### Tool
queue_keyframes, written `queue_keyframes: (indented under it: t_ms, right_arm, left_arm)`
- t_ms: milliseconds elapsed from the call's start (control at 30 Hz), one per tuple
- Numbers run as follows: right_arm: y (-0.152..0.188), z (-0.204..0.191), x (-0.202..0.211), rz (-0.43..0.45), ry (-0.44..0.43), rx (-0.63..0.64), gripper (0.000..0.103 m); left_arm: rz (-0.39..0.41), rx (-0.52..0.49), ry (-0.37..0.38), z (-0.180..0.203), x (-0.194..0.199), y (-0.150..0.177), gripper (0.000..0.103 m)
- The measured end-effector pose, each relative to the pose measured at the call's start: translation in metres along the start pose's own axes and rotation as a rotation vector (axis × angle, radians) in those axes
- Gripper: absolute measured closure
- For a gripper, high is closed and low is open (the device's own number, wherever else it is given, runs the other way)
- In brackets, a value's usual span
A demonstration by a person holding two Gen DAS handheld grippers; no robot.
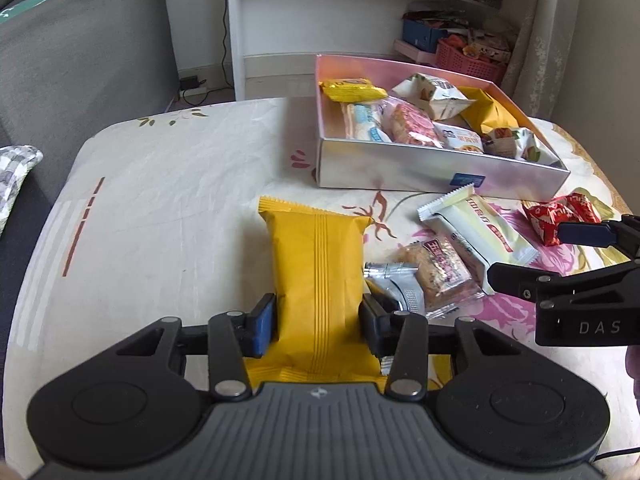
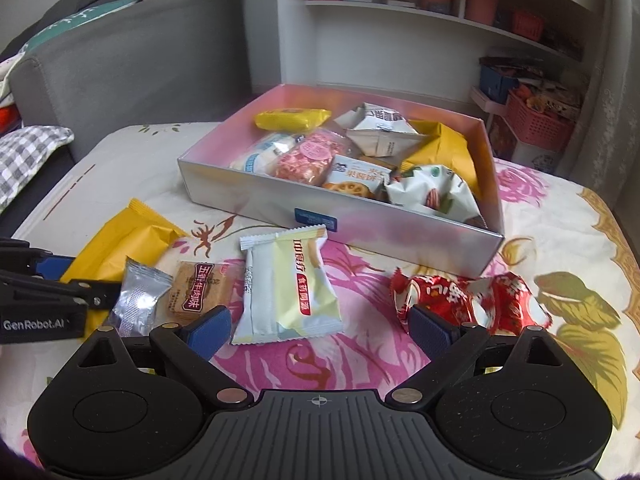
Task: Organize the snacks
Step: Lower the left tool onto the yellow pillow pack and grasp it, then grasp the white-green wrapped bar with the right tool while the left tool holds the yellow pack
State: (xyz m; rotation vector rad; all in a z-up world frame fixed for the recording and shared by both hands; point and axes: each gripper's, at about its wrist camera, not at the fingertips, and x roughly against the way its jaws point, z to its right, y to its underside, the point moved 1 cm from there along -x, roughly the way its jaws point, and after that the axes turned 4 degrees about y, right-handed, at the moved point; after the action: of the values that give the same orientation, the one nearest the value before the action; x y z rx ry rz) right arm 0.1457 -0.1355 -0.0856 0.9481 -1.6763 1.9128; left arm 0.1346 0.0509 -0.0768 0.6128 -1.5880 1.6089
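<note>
My left tongs (image 1: 318, 322) clench the yellow packet (image 1: 318, 268) across its width on the table (image 1: 160, 200), its long axis running straight ahead, the box (image 1: 440, 168) ahead to the right, while my right tongs (image 2: 320, 330) hang released near the white packet (image 2: 288, 284).

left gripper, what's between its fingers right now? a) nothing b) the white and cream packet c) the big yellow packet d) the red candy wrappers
c: in the left wrist view the left gripper has its pads pressed on both sides of the big yellow packet, while the red candy wrappers and the white and cream packet lie loose on the tablecloth.
</note>
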Motion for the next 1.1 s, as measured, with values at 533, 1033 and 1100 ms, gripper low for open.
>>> queue_keyframes:
  t_ms: [533, 1033, 1100]
  right_arm:
    - [-0.009, -0.014, -0.018, 0.049, -0.005, 0.071, 0.017]
    - [-0.006, -0.027, -0.026, 0.059, -0.014, 0.155, 0.051]
    - [-0.008, -0.025, -0.028, 0.049, -0.021, 0.129, 0.051]
  left_arm:
    - [0.002, 0.034, -0.037, -0.028, 0.004, -0.001, 0.064]
    - [-0.014, 0.027, -0.047, -0.028, -0.006, -0.003, 0.061]
    - [-0.015, 0.024, -0.048, -0.028, -0.008, -0.002, 0.059]
